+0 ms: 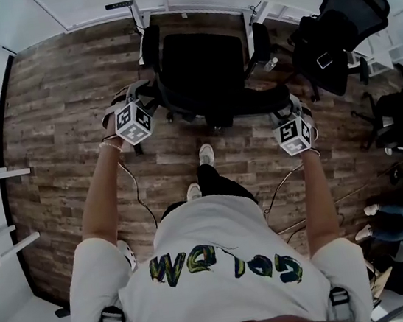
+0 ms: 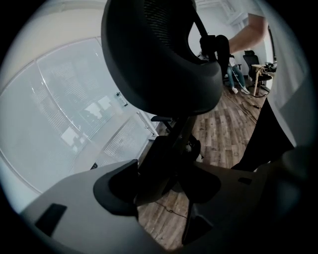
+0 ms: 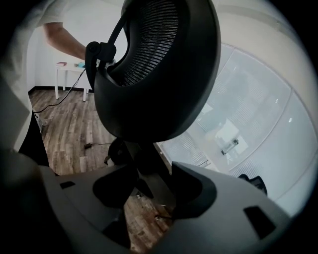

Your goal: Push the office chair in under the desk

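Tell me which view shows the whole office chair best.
The head view: from above it takes in the office chair whole, with seat, both armrests and back. The left gripper view and the right gripper view each show only its mesh back and the strut beneath, close up.

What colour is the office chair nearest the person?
The mesh-backed office chair is black; shows best in the head view.

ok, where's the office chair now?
Head view, top centre: the office chair stands before the white desk, gripped by the left claw and right claw.
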A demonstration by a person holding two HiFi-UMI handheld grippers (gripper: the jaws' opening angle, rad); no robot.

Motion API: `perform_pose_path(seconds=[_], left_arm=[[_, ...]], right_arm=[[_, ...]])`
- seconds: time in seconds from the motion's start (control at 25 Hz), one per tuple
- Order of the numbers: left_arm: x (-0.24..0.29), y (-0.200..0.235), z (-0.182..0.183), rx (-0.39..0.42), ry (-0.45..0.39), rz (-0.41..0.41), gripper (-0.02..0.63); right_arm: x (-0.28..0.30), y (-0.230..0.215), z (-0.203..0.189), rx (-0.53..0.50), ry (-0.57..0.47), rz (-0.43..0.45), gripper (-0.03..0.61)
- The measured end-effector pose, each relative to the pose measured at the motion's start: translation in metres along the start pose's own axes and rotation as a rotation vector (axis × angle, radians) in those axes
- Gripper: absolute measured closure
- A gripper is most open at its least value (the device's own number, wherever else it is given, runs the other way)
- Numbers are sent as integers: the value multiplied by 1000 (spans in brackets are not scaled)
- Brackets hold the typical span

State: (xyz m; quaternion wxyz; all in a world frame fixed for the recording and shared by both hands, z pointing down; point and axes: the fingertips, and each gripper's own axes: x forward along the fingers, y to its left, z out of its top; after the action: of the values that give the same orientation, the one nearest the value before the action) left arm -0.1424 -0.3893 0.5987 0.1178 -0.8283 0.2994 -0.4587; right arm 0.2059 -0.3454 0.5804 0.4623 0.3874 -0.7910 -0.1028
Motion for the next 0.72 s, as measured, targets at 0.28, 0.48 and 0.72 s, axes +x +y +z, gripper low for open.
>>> perform_pose_path(seconds=[0.28, 0.48, 0.72], left_arm=[[31, 36, 10, -12, 25, 0, 354], [56, 63, 16, -21, 32, 12, 351], [86, 95, 27, -30, 29, 10, 351]], right_arm=[[31, -35, 4, -3, -5, 8, 355], [58, -64, 4, -14, -18, 14, 356], [87, -99, 7, -10, -27, 17, 357]])
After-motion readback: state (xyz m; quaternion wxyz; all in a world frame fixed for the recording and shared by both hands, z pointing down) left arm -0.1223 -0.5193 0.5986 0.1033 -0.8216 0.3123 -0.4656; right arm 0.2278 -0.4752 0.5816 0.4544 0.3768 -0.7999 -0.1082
